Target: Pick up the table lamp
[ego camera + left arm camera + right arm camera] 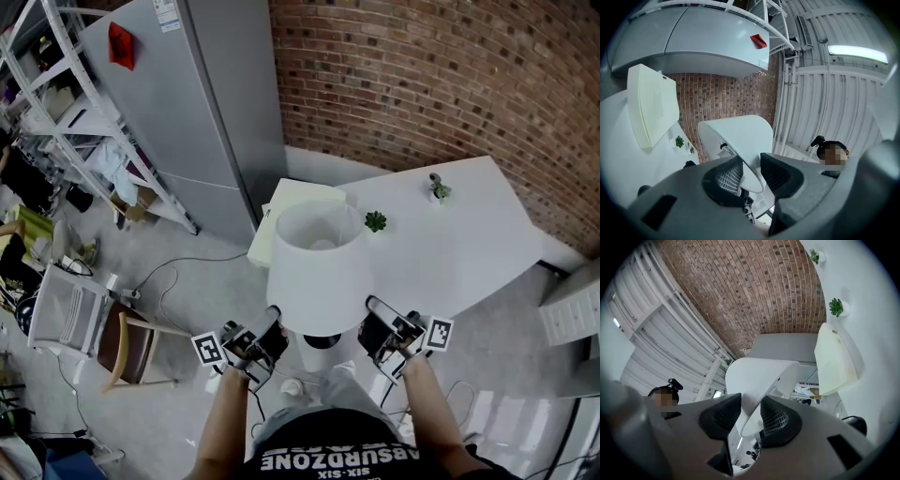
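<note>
Clamping the lower rim of the shade (317, 267) from opposite sides, both grippers held the lamp (319, 291) between them. The fingers (725, 180) of the left gripper (269, 330) stood at a narrow gap, one inside the shade and one outside, with the thin white wall pressed between the ribbed pads. The right gripper (379, 325) gripped in the same way, its fingers (774, 420) closed on the rim at the far side of the same circle.

From each pair of fingers the shade rose up and away, widening downward toward the grippers and open at the top. The lamp's long axis stood close to upright and ran through the midpoint between the two hands, so neither hand was nearer; the load looked evenly shared. The base (322, 349) showed directly below the shade, between the grippers and just ahead of the person's body.

The lamp hung over the floor (197, 291), beside the near edge of the white table (478, 225) and apart from it. Whether the base had fully cleared the floor could not be told. A cream panel (292, 202) lay just beyond the shade, a small plant (375, 221) on the table behind it, with the fridge (187, 103) farther off.
</note>
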Available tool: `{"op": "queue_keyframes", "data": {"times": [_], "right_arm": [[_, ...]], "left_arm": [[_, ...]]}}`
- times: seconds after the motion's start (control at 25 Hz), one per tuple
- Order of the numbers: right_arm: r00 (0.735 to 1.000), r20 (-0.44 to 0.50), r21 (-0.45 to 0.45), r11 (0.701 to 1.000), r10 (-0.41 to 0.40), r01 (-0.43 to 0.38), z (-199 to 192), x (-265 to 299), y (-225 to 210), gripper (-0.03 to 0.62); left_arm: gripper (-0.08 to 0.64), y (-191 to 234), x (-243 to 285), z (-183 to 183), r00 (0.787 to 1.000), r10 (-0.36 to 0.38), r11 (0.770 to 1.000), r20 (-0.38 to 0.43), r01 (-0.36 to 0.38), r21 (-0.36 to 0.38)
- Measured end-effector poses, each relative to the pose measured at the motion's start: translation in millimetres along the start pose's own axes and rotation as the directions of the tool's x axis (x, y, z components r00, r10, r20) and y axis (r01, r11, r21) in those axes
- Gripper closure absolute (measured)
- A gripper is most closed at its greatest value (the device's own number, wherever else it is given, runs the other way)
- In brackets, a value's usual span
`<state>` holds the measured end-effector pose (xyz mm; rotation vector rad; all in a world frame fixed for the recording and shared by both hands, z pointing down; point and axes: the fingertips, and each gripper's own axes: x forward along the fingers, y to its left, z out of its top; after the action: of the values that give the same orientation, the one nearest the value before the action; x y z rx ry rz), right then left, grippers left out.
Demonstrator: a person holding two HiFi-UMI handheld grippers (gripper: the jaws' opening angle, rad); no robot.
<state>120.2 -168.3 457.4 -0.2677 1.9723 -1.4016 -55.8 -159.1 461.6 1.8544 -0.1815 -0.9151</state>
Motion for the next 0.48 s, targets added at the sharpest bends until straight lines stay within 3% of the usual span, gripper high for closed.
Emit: {"op": "queue_keyframes", "data": {"times": [0.48], "right_arm": [[0.999,-0.004,-0.044,0.998,0.046,-0.046,10,15,20,0.465]], "left_arm": [[0.440,-22,16,7,0.999,-0.010,0.997,-0.043,0.014,0.080]]}}
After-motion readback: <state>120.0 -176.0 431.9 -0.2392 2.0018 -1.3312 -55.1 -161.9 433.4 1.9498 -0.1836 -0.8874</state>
